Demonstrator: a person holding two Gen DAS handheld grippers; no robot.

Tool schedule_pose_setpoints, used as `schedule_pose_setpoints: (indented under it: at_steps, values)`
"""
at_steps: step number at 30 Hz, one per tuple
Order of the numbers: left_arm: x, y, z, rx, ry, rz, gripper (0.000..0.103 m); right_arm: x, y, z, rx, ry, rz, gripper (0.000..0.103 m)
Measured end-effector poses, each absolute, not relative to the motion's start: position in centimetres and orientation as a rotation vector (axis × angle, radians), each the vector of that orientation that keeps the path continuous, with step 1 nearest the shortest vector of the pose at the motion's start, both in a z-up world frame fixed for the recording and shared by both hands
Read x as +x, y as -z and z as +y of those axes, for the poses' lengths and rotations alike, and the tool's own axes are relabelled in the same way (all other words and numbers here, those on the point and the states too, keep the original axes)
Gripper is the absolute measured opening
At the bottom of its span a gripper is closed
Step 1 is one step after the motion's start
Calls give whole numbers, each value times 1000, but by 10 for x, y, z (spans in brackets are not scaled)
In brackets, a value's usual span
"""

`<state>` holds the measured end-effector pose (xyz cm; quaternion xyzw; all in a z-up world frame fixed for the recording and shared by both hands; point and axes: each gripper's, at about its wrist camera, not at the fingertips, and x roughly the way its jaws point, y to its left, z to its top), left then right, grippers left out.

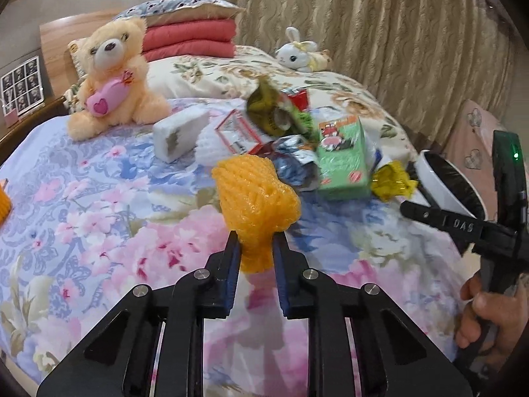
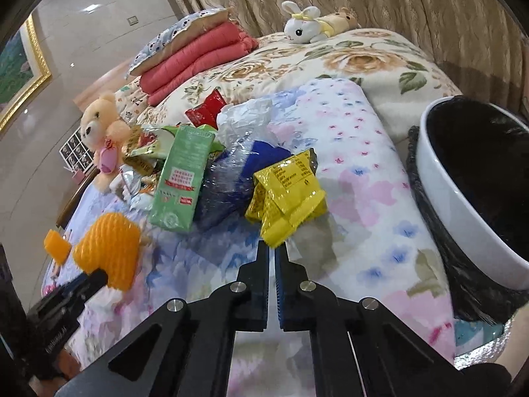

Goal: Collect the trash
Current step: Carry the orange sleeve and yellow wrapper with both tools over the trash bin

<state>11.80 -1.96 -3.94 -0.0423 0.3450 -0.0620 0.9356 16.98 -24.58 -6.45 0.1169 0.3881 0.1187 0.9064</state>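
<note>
My left gripper (image 1: 254, 236) is shut on an orange foam fruit net (image 1: 254, 195) and holds it above the flowered bed; the net also shows in the right wrist view (image 2: 109, 251). My right gripper (image 2: 273, 246) is shut on a yellow wrapper (image 2: 286, 200), which also shows in the left wrist view (image 1: 393, 182). A pile of trash lies behind: a green carton (image 1: 342, 157) (image 2: 180, 178), a silver wrapper (image 1: 294, 162), a red packet (image 2: 206, 109), a blue bag in clear plastic (image 2: 231, 178). A white bin with a black liner (image 2: 469, 195) stands at the right.
A peach teddy bear (image 1: 112, 76), a white foam block (image 1: 180, 132), a white plush rabbit (image 1: 297, 51), folded red blankets (image 1: 190, 39) and a pillow sit on the bed. Curtains hang behind. Another orange piece (image 2: 58, 248) lies at the left edge.
</note>
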Motion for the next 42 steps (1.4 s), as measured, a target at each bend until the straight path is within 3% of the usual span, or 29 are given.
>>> schedule_pose_setpoints:
  at_steps: [4, 6, 7, 10, 11, 18, 19, 21, 22, 42]
  values:
    - [108, 36, -27, -84, 153, 686, 16, 163, 64, -252, 252, -238, 801, 2]
    - [105, 34, -26, -90, 160, 680, 16, 162, 63, -257, 260, -233, 801, 9]
    - [104, 34, -26, -91, 160, 678, 16, 162, 62, -263, 296, -231, 804, 16]
    - [103, 32, -25, -101, 161, 674, 16, 164, 63, -268, 337, -242, 807, 57]
    - [103, 32, -25, -102, 163, 673, 16, 164, 62, -269, 333, -234, 802, 61]
    - [96, 25, -31, -100, 198, 648, 16, 187, 65, -274, 393, -218, 804, 61]
    - [95, 23, -32, -99, 207, 644, 16, 192, 65, -272, 400, -221, 802, 55]
    - [93, 20, -34, -103, 222, 639, 16, 194, 65, -271, 395, -223, 802, 28]
    - [92, 19, -36, -107, 232, 637, 16, 195, 65, -270, 385, -227, 806, 20]
    - [94, -3, -133, -44, 479, 639, 16, 121, 30, -344, 369, -143, 691, 19]
